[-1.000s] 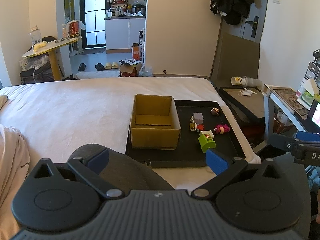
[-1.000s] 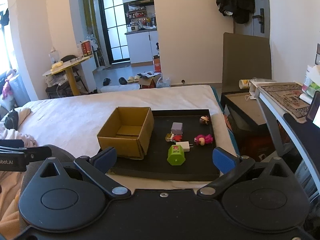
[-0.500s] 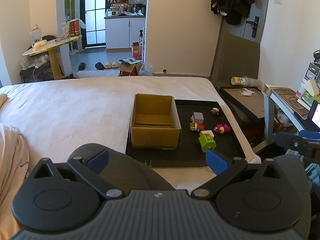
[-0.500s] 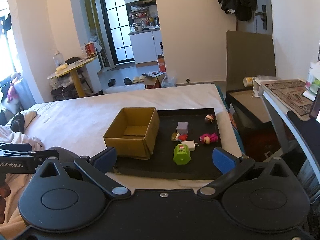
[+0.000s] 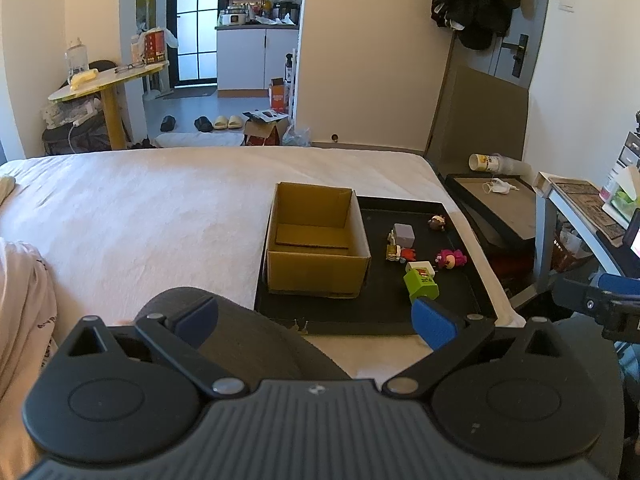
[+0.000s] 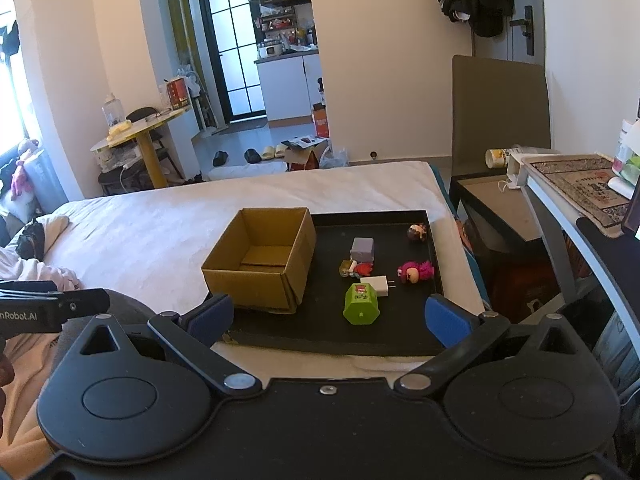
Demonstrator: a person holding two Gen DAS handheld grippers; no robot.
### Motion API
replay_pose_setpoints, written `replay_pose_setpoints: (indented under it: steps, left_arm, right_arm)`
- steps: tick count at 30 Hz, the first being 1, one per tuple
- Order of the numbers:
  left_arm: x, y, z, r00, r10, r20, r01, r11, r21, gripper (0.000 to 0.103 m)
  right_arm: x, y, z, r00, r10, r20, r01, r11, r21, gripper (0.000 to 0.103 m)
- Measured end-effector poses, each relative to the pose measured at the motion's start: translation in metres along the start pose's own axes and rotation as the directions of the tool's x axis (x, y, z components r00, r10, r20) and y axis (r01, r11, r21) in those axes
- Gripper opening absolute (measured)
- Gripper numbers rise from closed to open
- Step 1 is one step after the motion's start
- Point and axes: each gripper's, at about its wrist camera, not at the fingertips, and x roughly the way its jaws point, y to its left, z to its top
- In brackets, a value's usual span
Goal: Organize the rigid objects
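**Nothing boxed yet**

Clearly you have it all ahead of you: both your left gripper (image 5: 316,318) and right gripper (image 6: 328,316) stand wide apart, holding nothing. Just beyond your right fingers sits the green toy (image 6: 360,304), then the white plug (image 6: 378,285), pink figure (image 6: 415,271) and grey cube (image 6: 363,249), all loose on the black tray (image 6: 332,332). Left of them, the cardboard box (image 6: 260,272) looks empty.

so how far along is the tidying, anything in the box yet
Nothing done: the cardboard box looks empty. Nothing in hand: the left tool and right tool are open, short of the tray. Left: green toy, white plug, pink figure, grey block and others.
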Motion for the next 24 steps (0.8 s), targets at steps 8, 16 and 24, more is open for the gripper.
replay_pose_setpoints:
  steps: [8, 16, 24]
  left_arm:
    - [0.019, 0.006, 0.008, 1.0, -0.009, -0.024, 0.009, 1.0, -0.015, 0.102]
    - [0.047, 0.013, 0.014, 0.998, 0.0, -0.067, -0.003, 0.999, -0.045, 0.102]
    - [0.07, 0.021, 0.017, 0.996, -0.011, -0.09, 0.006, 0.998, -0.059, 0.102]
  right_arm:
    - [0.016, -0.005, 0.003, 1.0, -0.018, -0.023, 0.019, 1.0, 0.018, 0.103]
    - [0.039, -0.016, 0.0, 0.998, -0.036, -0.057, 0.038, 0.998, 0.041, 0.103]
    - [0.07, -0.031, -0.008, 0.993, -0.053, -0.104, 0.06, 0.996, 0.073, 0.103]
